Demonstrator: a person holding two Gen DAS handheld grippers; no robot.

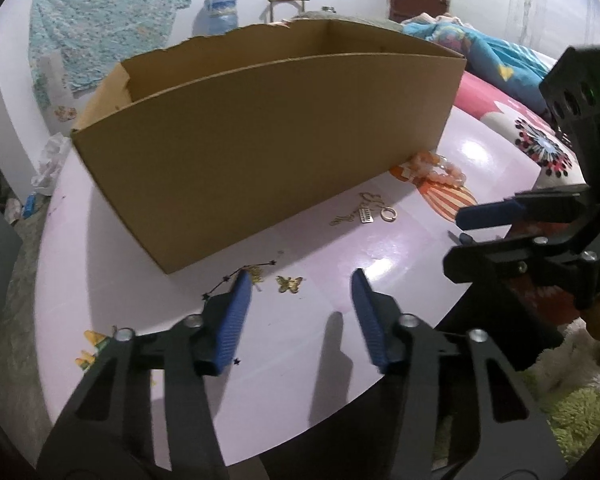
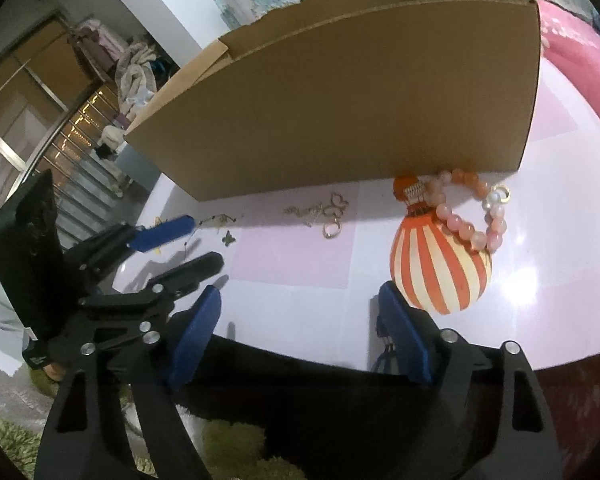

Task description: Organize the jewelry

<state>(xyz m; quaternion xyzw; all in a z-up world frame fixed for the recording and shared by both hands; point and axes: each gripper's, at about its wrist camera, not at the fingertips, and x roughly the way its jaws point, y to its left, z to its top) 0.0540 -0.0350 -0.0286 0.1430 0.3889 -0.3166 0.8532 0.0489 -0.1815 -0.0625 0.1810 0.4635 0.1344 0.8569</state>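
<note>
Left claw (image 1: 300, 286) sat half-spread, ribbed blue pads w/ black plastic arms, nothing between them. Left pad tip (image 1: 242, 280) was right at the gold charm & thin black star chain (image 1: 236, 274); can't tell if it touched. Little gold butterfly pendant (image 1: 289, 283) lay flat just beyond the gap, on the glossy lilac surface (image 1: 292, 340).

Right claw (image 2: 300, 300) spread wider, same ribbed blue pads, empty, hanging at the near edge of the surface. Its right pad (image 2: 396, 312) sat just beside the printed orange-and-cream striped balloon (image 2: 440, 268), a flat picture on the top, not a thing.

Further out: a small heap of gold bits, a ring (image 2: 331, 231), open butterfly-shaped links & fine chain (image 2: 316, 212), lay loose mid-surface. Beaded bracelet (image 2: 472, 216), round glossy peach, pink and pearly beads w/ a gold loop, lay against the foot of the cardboard box (image 2: 340, 112). Box was long, plain brown, matte, open-topped, back rim torn ragged; its inside floor wasn't visible.

Beyond: a bed w/ bright blue & pink bedding (image 1: 500, 64), shaggy green rug (image 2: 236, 452) below.
</note>
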